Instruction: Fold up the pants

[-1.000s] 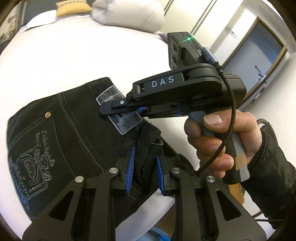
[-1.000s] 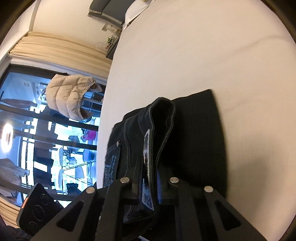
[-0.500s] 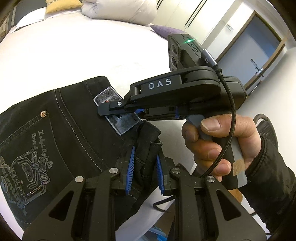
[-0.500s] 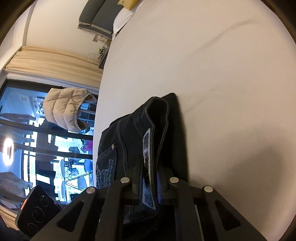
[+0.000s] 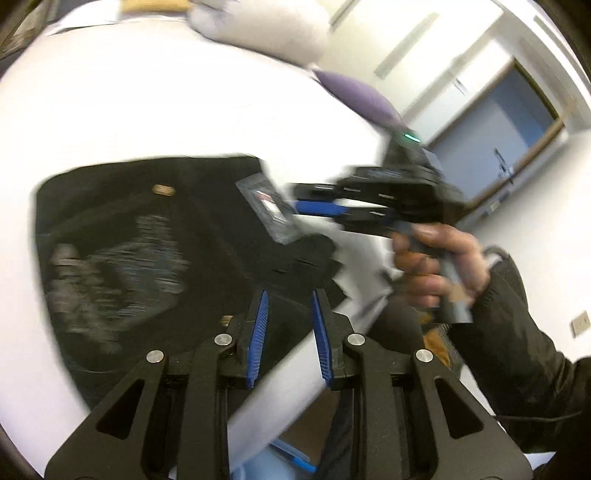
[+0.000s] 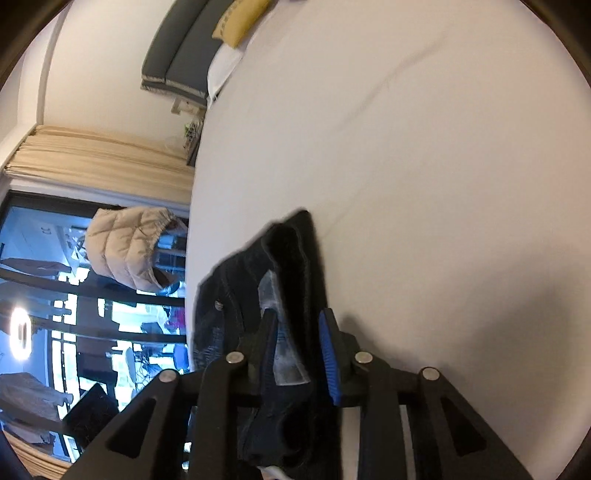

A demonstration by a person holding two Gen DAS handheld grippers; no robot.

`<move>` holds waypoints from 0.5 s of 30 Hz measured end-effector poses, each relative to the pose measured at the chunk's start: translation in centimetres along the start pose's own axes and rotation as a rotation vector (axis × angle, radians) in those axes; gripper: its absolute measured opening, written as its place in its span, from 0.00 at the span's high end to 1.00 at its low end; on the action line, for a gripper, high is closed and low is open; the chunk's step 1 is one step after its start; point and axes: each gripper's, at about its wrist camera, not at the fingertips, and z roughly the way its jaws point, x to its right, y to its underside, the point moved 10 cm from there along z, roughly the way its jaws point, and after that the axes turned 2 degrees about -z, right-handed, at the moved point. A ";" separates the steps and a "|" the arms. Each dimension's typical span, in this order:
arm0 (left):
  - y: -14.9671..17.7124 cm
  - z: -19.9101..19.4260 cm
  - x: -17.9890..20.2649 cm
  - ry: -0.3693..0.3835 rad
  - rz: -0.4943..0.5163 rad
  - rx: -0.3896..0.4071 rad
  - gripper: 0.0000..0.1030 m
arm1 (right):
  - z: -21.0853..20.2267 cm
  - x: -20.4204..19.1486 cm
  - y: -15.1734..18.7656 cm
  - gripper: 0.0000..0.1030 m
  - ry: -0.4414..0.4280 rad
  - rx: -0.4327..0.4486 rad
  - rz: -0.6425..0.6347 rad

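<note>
Black jeans [image 5: 140,236] lie folded on the white bed [image 5: 147,96], back pocket print and grey waist label up. My left gripper [image 5: 290,299] is open just above the jeans' near edge, nothing between its blue pads. My right gripper [image 5: 321,208] shows to the right, at the waist label. In the right wrist view the right gripper [image 6: 297,325] is open, and the waistband fold [image 6: 291,266] stands loose between its spread fingers.
A white duvet [image 5: 266,22], a yellow cushion [image 5: 155,4] and a purple pillow [image 5: 354,96] lie at the bed's far end. The bed edge [image 5: 295,373] runs under my left gripper. A window with a beige vest [image 6: 125,251] is at left.
Both grippers have opened and let go of the jeans' waistband. The left gripper has pulled back and up. The jeans now lie flat on the bed.
</note>
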 end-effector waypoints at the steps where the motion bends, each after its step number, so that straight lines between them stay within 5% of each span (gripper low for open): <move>1: -0.4 -0.4 -1.6 -0.016 -0.022 0.009 0.77 | -0.5 -1.4 -0.1 0.74 -0.031 0.007 -0.022; 6: -4.0 -0.8 -9.5 -0.063 -0.123 0.063 0.78 | 1.7 -6.4 2.1 0.74 -0.041 -0.094 -0.172; 10: -3.8 1.2 -13.6 -0.059 -0.190 -0.004 0.78 | 5.5 -4.2 4.6 0.75 0.049 -0.188 -0.126; 12: -3.3 0.9 -14.1 -0.046 -0.198 0.005 0.78 | 5.8 -2.8 5.0 0.88 0.054 -0.182 -0.092; 15: -1.6 0.3 -13.7 -0.064 -0.161 0.022 0.78 | 5.3 -2.3 5.5 0.89 0.034 -0.164 -0.070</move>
